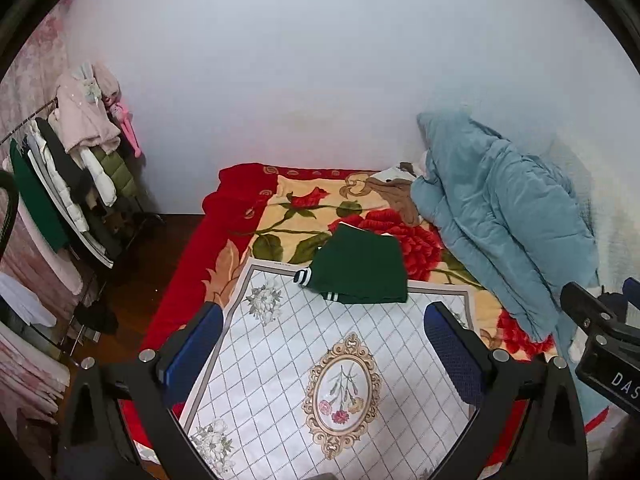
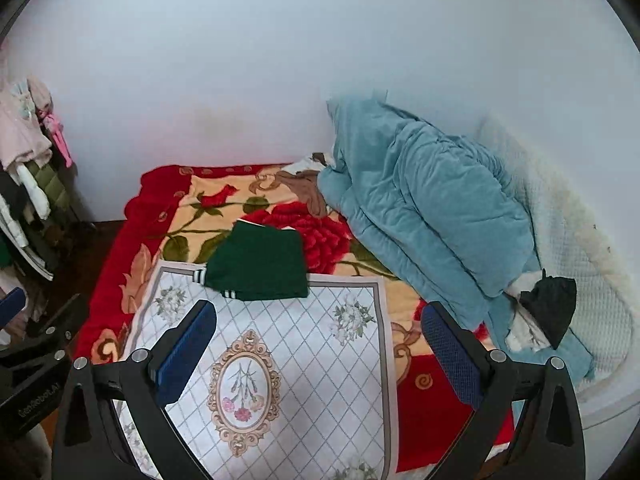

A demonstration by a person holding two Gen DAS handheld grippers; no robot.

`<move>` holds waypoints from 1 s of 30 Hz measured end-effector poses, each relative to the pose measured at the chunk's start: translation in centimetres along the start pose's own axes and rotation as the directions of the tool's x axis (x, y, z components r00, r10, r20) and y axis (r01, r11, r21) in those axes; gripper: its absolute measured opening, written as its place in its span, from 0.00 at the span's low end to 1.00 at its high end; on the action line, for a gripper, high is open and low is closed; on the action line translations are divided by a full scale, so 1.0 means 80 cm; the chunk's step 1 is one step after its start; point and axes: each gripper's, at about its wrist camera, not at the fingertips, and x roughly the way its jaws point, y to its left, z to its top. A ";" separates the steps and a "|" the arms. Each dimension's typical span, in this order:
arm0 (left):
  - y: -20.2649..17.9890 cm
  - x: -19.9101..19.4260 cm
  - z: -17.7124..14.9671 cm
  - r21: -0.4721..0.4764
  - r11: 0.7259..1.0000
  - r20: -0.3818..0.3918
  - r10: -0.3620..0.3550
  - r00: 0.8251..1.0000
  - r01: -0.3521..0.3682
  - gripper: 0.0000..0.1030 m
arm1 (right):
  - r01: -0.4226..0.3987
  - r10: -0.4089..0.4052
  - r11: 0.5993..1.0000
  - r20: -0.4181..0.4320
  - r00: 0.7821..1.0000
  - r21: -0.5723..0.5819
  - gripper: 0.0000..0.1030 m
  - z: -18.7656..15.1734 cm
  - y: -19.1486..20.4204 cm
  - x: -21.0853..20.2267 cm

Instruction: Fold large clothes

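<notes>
Two spread grippers (image 1: 326, 344) (image 2: 320, 344) face green garment (image 2: 260, 266) beside blue quilt (image 2: 420, 208).

black tongs (image 1: 324, 354) with blue ribbed pads (image 2: 452, 356) and silver screws.

Home bedroom (bed (image 1: 240, 216), clothes rack (image 1: 60, 184))

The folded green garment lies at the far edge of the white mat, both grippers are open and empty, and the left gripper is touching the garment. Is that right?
Not quite. The left gripper is not touching the garment: the left wrist view shows its fingers well short of it, over the mat. The rest holds: the garment lies folded at the mat's far edge, and the right gripper is open and empty too.
</notes>
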 end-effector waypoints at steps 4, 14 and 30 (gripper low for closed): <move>0.001 -0.021 0.001 -0.005 1.000 0.029 0.004 1.000 -0.004 1.00 | -0.015 0.015 1.000 0.024 1.000 0.001 1.00 -0.001 0.000 -0.028; 0.007 -0.043 -0.007 -0.018 1.000 0.059 0.019 0.998 -0.018 1.00 | -0.029 0.029 0.999 0.045 0.999 -0.014 1.00 -0.001 0.002 -0.060; 0.013 -0.049 -0.010 -0.036 0.998 0.082 0.052 0.995 -0.049 1.00 | -0.045 0.048 0.998 0.061 0.997 -0.053 1.00 0.020 0.009 -0.050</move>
